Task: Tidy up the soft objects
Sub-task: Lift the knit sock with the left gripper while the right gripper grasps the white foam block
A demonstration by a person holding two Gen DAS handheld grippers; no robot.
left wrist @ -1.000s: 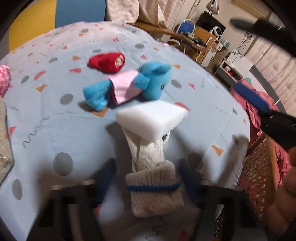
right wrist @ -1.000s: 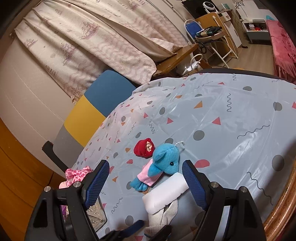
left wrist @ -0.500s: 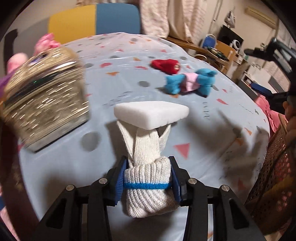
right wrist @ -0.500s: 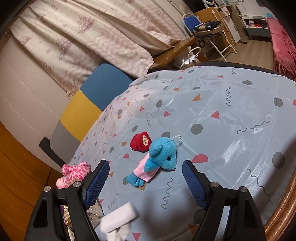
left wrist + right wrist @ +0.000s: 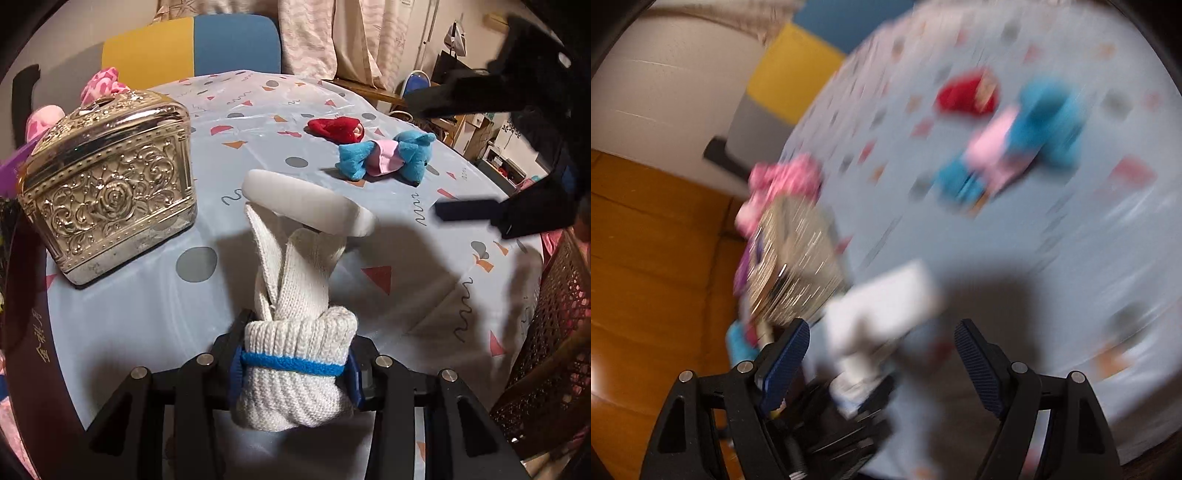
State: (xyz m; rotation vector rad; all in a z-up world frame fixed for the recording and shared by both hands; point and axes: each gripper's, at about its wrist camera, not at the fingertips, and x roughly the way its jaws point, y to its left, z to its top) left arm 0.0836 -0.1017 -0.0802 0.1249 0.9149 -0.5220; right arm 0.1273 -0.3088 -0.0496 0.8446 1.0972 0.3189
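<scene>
Now, left gripper [image 5: 293,363]: clamped on the rolled cream sock bundle [image 5: 295,369], blue pads pressing its two sides at the blue band; the bundle hangs above the near part of the table
White foam block [image 5: 308,206]: rests on the bundle's two loose knitted ends, tilted, above the middle of the tablecloth [image 5: 147,314]; in the blurred right wrist view it shows as a pale slab [image 5: 882,299]
Right gripper [image 5: 881,354]: jaws well apart, nothing between the pads; in the left wrist view it shows as a dark shape [image 5: 517,206] over the right edge of the table
Blue plush elephant [image 5: 388,158]: lies on its side toward the far right of the table, pink shirt at its middle; smeared blue and pink in the right wrist view [image 5: 1015,140]
Red plush [image 5: 338,129]: just beyond the elephant, near it; whether they touch I cannot tell
Gold embossed box [image 5: 107,188]: stands upright, lid shut, by the left edge of the table
Pink spotted plush [image 5: 101,83]: behind the box at the far left edge, partly hidden
Chair [image 5: 192,44]: yellow and blue back beyond the far edge
Wicker chair [image 5: 554,317]: at the right edge, only partly in view
Right wrist view: heavily blurred; fine detail unreadable
</scene>
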